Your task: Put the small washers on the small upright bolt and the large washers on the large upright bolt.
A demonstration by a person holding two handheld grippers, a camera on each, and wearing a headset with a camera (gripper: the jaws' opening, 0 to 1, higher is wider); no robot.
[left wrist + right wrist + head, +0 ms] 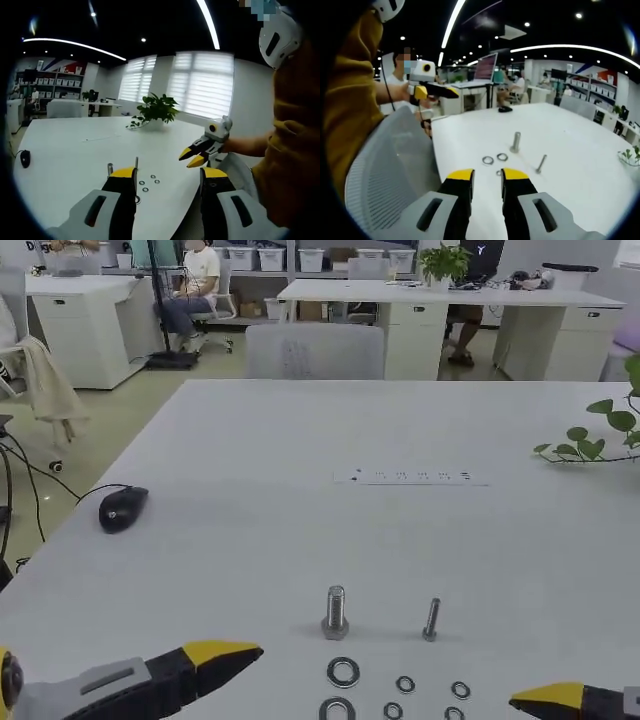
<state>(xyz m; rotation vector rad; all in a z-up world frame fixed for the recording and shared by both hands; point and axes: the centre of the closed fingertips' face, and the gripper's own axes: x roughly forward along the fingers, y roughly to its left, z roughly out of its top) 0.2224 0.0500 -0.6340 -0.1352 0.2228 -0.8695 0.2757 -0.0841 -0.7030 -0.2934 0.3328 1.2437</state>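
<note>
The large bolt [335, 613] and the small bolt [431, 620] stand upright near the table's front edge. In front of them lie two large washers [343, 672] and several small washers [405, 684]. My left gripper [245, 653] hovers low at the left of the washers; in its own view its jaws [169, 174] stand wide apart with nothing between them. My right gripper [525, 700] waits at the right of the small washers. Its jaws [487, 175] are a little apart and empty, pointing toward the large bolt [515, 142], the small bolt [540, 164] and the large washers [487, 160].
A black mouse [123, 508] lies at the table's left. A power strip [410, 477] is set into the middle of the table [300, 440], and a trailing plant [600, 435] reaches in at the right. A grey chair back [395, 160] stands close behind the near edge.
</note>
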